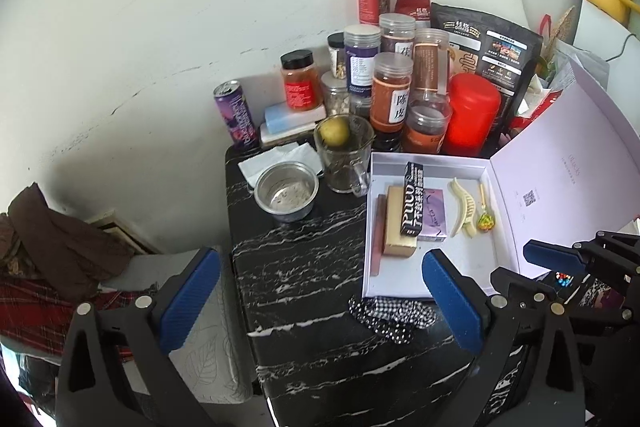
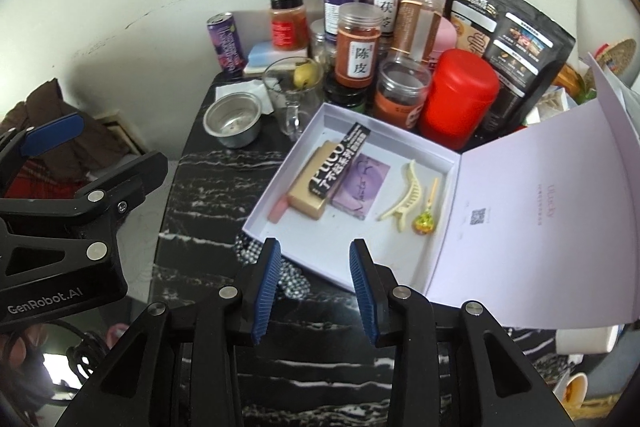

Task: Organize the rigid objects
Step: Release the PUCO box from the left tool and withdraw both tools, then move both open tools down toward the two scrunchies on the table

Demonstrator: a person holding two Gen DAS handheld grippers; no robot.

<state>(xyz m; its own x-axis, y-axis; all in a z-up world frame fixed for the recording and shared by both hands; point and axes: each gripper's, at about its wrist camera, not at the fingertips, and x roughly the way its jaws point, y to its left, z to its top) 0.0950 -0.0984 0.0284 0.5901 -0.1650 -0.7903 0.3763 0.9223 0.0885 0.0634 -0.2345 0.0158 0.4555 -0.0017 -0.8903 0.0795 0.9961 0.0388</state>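
Observation:
A white box (image 1: 464, 267) (image 2: 372, 267) with its lid (image 2: 540, 211) folded open lies on the black marble table (image 1: 304, 267). In it lie a black tube box (image 1: 414, 203) (image 2: 340, 161), a tan box (image 1: 398, 223) (image 2: 310, 187), a purple card box (image 2: 362, 187), a cream hair clip (image 1: 462, 213) (image 2: 406, 195) and a small yellow-green clip (image 2: 426, 219). My left gripper (image 1: 320, 291) is open and empty over the table's front. My right gripper (image 2: 314, 287) is open and empty at the box's near edge.
Several spice jars (image 1: 392, 91), a red canister (image 1: 472, 113), a black pouch (image 1: 492, 55), a purple can (image 1: 236, 115), a glass cup with a pear (image 1: 344, 151) and a steel bowl (image 1: 286, 191) crowd the back. A checkered cloth (image 1: 392, 313) lies by the box.

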